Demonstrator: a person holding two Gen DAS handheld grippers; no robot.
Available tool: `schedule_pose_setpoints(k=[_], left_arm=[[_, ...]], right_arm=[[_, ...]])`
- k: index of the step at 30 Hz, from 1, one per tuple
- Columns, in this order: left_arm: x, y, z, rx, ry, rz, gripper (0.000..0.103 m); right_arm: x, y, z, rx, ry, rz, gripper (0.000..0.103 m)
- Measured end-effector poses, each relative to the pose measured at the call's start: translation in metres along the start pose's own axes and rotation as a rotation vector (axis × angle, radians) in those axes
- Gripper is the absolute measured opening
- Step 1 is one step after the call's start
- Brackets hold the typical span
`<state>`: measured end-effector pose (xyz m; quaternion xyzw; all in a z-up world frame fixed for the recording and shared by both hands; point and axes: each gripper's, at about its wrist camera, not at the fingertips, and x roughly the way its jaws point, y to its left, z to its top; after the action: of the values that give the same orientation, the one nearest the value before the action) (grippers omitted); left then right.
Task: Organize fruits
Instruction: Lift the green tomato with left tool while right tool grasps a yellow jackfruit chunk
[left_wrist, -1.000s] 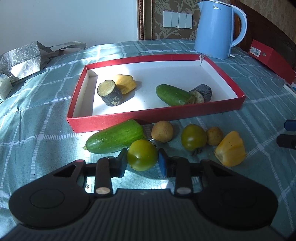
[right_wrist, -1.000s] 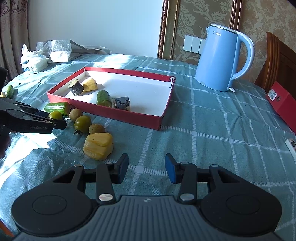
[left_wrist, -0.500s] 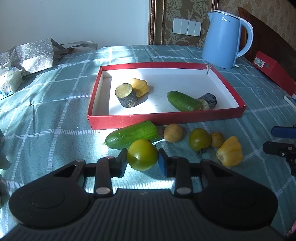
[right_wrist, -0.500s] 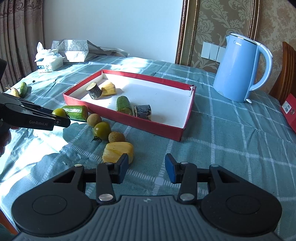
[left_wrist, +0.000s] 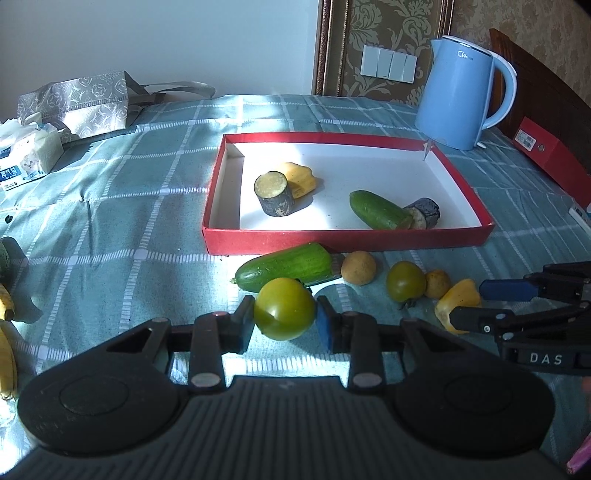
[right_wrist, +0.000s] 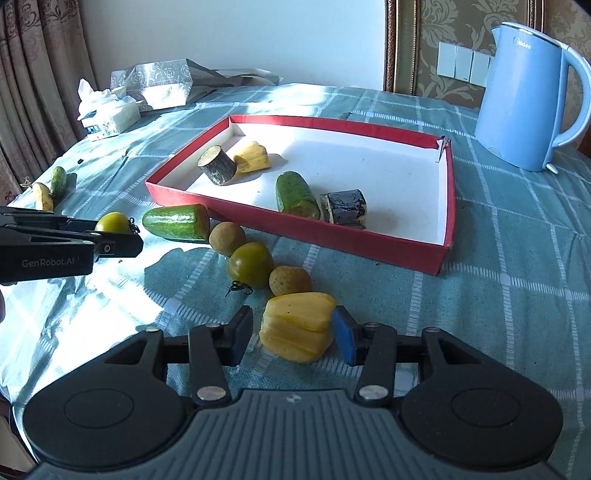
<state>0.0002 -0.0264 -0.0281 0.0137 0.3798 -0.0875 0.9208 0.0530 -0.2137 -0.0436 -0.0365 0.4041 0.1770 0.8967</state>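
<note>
L tool (left_wrist: 285, 325) pinches a green tomato (left_wrist: 285, 314) by its sides, just in front of the red tray (left_wrist: 347, 236). R tool (right_wrist: 292, 332) is spread w/ the yellow piece (right_wrist: 297, 326) between the pads, on the counter; its jaws have just been opening, left pad not touching. Tomato prob. firm, smooth, slippery, so grip at widest part. Yellow piece looks soft & ridged; take flat sides, light squeeze.
</note>
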Motion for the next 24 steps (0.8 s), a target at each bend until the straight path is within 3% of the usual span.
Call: schedule_pose_setpoints(k=[6,17,24], left_arm=[[-0.001,0.003,0.001,-0.006,0.006,-0.011,0.031],[-0.001,0.008,0.005,0.008,-0.002,-0.025,0.031],[-0.001,0.004,0.026,0.028,-0.043,-0.062,0.031]], right_arm=[[0.013,0.016,-0.004,-0.068,0.02,-0.094,0.054],[0.013,0.011,-0.013,-0.008,-0.018,-0.083,0.047],[-0.015,-0.002,-0.005,0.043,-0.077,-0.1,0.047]])
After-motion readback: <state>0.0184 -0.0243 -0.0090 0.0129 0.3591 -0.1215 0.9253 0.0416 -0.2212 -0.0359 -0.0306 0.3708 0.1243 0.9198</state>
